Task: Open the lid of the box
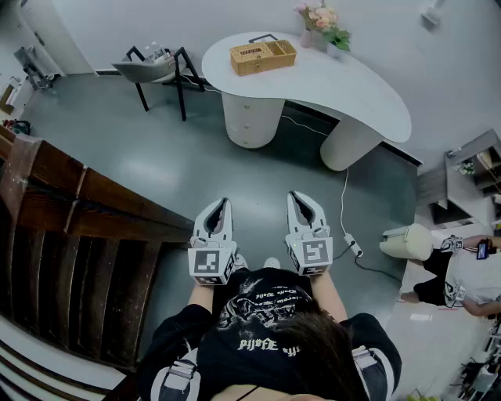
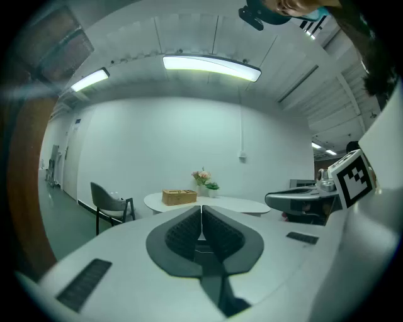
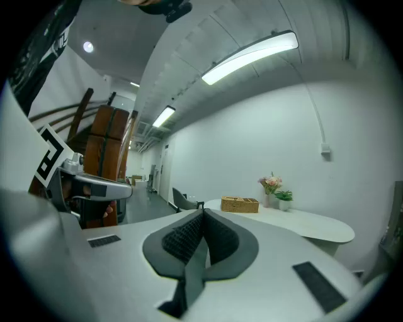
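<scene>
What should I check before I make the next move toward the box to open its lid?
1. Box in reach: not ok; it stands on the table, far ahead of both grippers.
2. Left gripper empty: ok; fingers together, nothing between them.
3. Right gripper empty: ok; fingers together, nothing between them.
4. Way to the table: ok; the power strip lies off to the right.
5. Box shut or open: cannot tell from here.
6. Room beside the box: not ok; the flowers stand close to its right end.
</scene>
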`<state>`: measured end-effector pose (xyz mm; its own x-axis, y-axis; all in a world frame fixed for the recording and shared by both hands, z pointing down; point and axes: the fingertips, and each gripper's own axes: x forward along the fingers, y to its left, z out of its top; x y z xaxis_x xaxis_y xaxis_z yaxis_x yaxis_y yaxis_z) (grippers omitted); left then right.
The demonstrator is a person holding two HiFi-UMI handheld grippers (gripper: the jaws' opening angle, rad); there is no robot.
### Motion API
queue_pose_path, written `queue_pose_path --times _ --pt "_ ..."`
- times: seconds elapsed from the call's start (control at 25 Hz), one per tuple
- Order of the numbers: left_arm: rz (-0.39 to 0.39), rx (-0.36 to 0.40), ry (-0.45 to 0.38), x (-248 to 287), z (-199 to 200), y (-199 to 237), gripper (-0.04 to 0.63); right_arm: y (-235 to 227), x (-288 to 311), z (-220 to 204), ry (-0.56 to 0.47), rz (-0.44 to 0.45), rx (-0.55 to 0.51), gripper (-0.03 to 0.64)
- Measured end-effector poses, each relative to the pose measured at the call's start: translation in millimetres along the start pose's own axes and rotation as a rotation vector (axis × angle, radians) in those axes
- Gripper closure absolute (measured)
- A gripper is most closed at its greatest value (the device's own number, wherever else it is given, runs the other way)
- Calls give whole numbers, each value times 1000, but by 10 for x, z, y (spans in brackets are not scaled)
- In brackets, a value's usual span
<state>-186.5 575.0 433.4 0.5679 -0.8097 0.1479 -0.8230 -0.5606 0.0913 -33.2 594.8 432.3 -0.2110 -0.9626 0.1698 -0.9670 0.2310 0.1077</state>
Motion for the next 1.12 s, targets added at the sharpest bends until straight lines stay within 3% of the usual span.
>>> queue_pose_path --times 0.6,1.12 --pt "-37 -46 -19 -22 -29 279 569 300 158 -98 35 7 48 591" --pt "-66 -62 12 91 -122 529 569 450 443 -88 65 9 43 591"
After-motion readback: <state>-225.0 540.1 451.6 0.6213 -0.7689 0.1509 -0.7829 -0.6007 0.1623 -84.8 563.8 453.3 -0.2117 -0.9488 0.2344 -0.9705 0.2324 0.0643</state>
